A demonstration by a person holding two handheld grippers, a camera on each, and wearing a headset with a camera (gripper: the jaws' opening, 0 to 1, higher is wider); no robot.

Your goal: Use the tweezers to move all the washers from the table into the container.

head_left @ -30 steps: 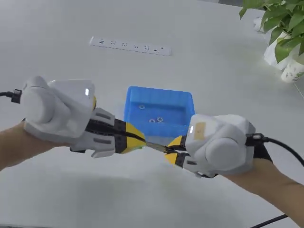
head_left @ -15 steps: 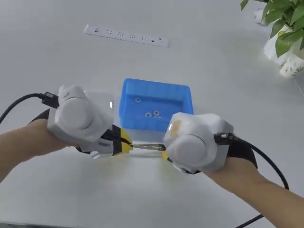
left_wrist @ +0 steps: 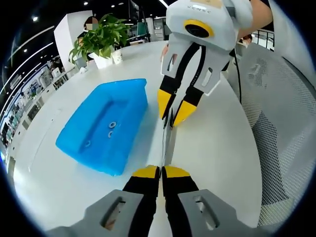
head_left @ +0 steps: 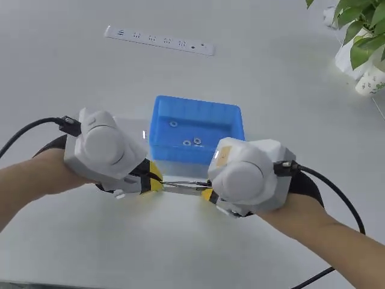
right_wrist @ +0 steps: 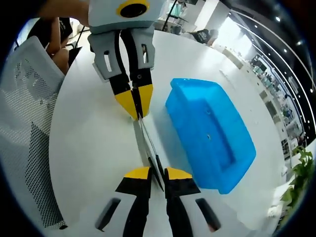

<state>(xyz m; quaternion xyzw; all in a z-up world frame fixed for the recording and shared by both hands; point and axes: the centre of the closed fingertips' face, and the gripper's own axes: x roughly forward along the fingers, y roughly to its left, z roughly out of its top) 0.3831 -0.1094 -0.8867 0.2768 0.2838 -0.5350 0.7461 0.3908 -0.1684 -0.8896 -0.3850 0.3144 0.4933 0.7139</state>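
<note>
White rounded plastic left gripper (head_left: 157, 183) and matching right gripper (head_left: 206, 192) have black jaw arms with yellow tips (left_wrist: 146, 172), a black cable (head_left: 30, 127) off each back, black wrist straps (head_left: 304, 186), tan sticker (head_left: 224, 158) on the right housing.

The counter (head_left: 271, 78) is a smooth white surface with a soft sheen, and it faintly mirrors the container (head_left: 231, 114). The container is blue see-through plastic, glossy on its walls and rim. The washers (head_left: 186, 142) in it look like bright bare metal. The tweezers (head_left: 183, 185) are thin metal with a dull shine. The left tongs (head_left: 157, 182) and the right tongs (head_left: 207, 194) have smooth matt white plastic shells, black plastic arms and matt yellow tips. The cable (head_left: 27, 129) looks black and rubbery. The power strip (head_left: 157, 40) is white plastic. The chair back (left_wrist: 276, 123) is pale open mesh. The leaves (head_left: 361, 54) are glossy green.
</note>
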